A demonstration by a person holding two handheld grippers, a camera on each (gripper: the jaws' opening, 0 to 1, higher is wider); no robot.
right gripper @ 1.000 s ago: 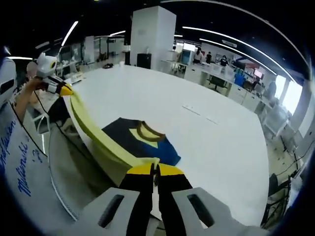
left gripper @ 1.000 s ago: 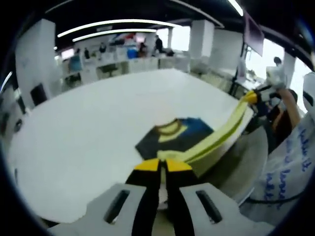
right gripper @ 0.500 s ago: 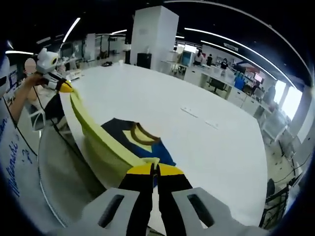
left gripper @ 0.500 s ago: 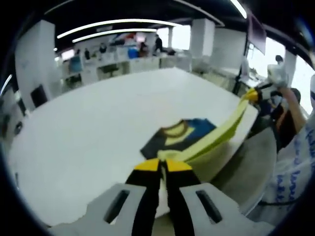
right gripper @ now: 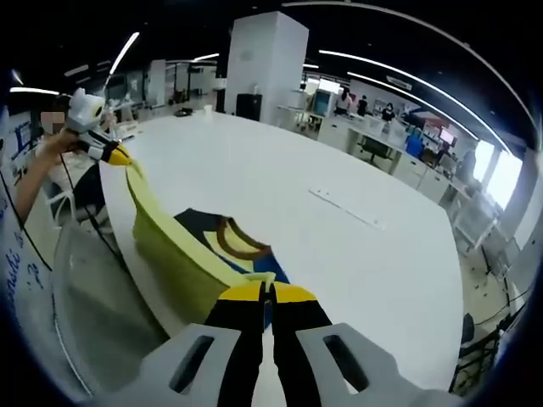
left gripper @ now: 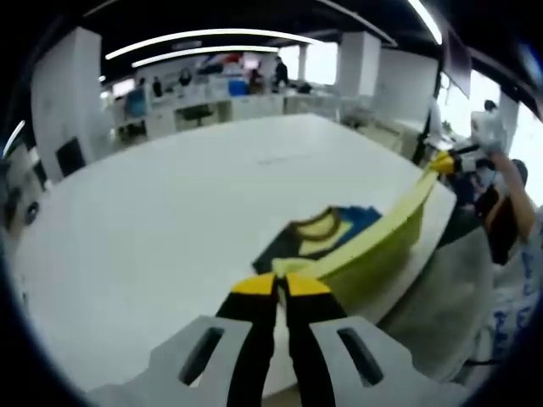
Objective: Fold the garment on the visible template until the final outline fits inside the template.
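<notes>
- Presently, table (left gripper: 153,212) (right gripper: 339,229): large, white, taken as the landmark for every entry below.
- Garment (left gripper: 322,237) (right gripper: 229,242): a shirt with a dark blue body, a yellow chest patch and a brown collar. Its collar end lies flat on the table near the edge. Its yellow-green hem is lifted off the table and stretched taut between the two grippers, with the raised cloth hanging down to the table edge.
- Left gripper (left gripper: 279,285) (right gripper: 117,155): yellow-tipped jaws clenched on one hem corner, held above the table's near edge. In the right gripper view it appears far off beyond the table's corner, held in a hand (right gripper: 53,146).
- Right gripper (right gripper: 265,292) (left gripper: 442,163): yellow-tipped jaws clenched on the other hem corner, also above the table edge. In the left gripper view it appears beyond the table's far side, with the person's arm (left gripper: 509,199) behind it.
- Template: cannot tell; no outline can be made out on the table.
- Backdrop beyond the table: white pillar (right gripper: 263,64), desks and distant people, ceiling light strips.
</notes>
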